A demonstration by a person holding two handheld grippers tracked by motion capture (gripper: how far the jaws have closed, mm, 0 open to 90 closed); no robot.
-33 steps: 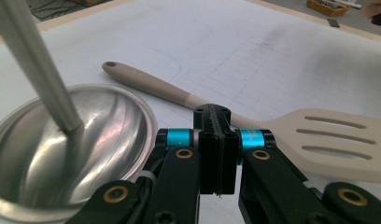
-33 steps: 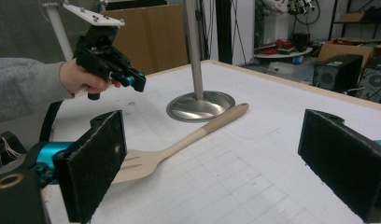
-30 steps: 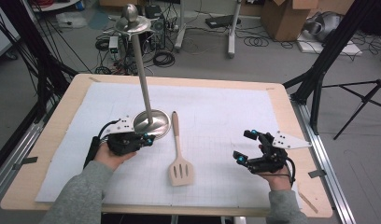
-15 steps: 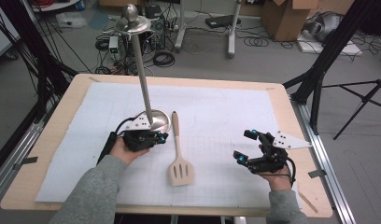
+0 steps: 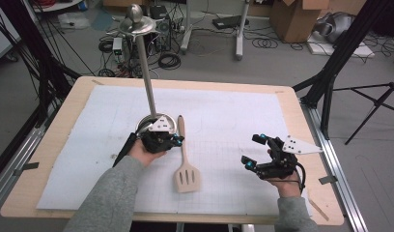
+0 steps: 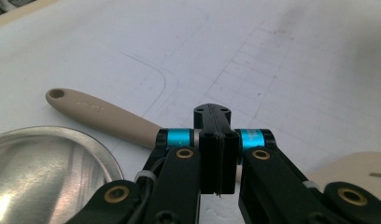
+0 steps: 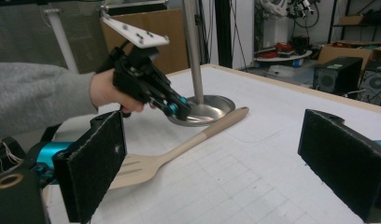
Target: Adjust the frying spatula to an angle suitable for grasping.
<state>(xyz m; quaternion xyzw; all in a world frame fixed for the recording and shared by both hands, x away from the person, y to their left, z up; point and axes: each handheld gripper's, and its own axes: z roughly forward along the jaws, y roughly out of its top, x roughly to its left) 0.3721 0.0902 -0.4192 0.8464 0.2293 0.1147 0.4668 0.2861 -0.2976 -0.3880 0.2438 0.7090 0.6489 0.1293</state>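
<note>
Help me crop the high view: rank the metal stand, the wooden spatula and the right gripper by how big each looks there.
1. metal stand, tallest by far, though its top is nearer the camera.
2. wooden spatula.
3. right gripper, a bit shorter than the spatula; that ranking is less sure.

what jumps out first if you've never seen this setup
The tall metal stand rises from its round base at the white mat's left-centre. A wooden slotted spatula lies just right of it. The left gripper, jaws shut, hovers over the handle; the right gripper waits open at the right.
</note>
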